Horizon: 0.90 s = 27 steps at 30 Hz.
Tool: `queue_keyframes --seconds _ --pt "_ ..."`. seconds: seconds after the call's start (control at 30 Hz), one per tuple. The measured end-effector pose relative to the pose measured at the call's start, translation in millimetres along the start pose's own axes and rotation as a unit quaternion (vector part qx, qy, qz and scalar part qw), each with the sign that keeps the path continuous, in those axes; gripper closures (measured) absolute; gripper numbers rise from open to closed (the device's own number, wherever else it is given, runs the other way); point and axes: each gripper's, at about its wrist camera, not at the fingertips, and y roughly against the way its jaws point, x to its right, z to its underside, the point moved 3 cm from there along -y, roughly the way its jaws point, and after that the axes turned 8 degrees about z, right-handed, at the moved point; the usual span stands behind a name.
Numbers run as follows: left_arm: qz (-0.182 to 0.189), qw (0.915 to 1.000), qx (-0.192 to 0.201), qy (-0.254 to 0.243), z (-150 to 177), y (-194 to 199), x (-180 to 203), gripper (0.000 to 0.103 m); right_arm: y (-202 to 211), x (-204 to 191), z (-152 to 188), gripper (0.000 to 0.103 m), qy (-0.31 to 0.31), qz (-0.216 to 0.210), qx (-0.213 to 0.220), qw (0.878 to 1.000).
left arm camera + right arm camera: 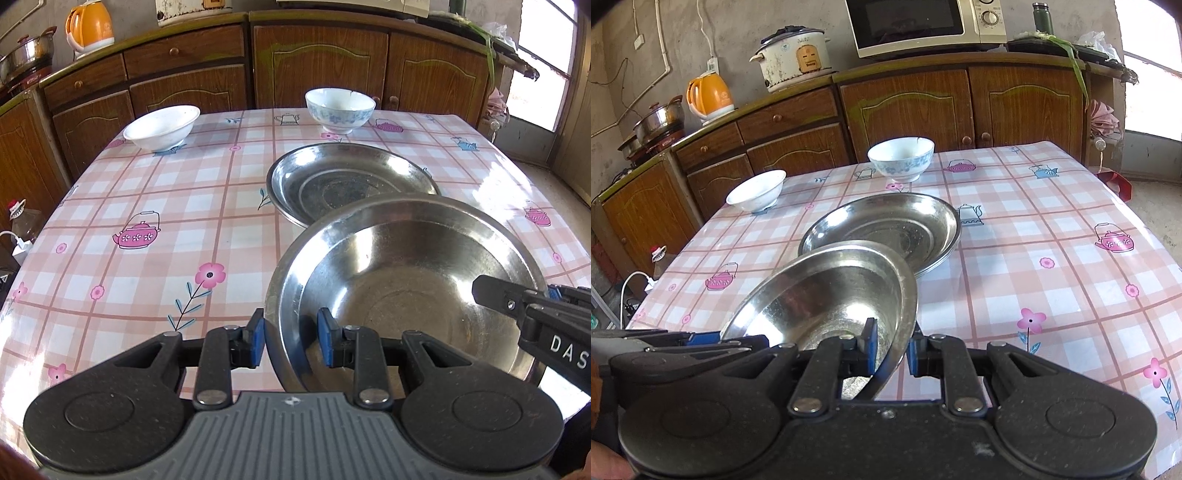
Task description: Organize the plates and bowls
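Observation:
A steel plate (406,280) is held above the table, near me. My left gripper (290,341) straddles its left rim, blue pads close on either side. My right gripper (891,349) straddles its right rim and shows in the left wrist view (517,295). The held plate also shows in the right wrist view (831,291). Behind it a stack of steel plates (343,181) (886,225) lies on the table. A plain white bowl (162,127) (757,191) stands far left. A blue-patterned bowl (340,109) (901,157) stands far centre.
The table (147,206) has a pink checked cloth. Wooden cabinets (905,107) run behind it with a kettle (709,96), rice cooker (794,59) and microwave (923,26) on top. A bottle (20,221) and charger (646,284) sit off the left edge.

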Motion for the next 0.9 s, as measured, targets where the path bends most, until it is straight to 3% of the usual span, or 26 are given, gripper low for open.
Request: queue_keyframes --seconds 0.6,0.9 --pt "-0.006 0.9993 -0.037 -0.004 19 -18 -4 0.074 -20 -2 22 0.08 0.004 0.003 -0.049 0.999" --pt "-0.009 0.9995 -0.03 -0.008 19 -18 -3 0.074 -24 -1 25 0.08 0.003 0.006 -0.052 0.999"
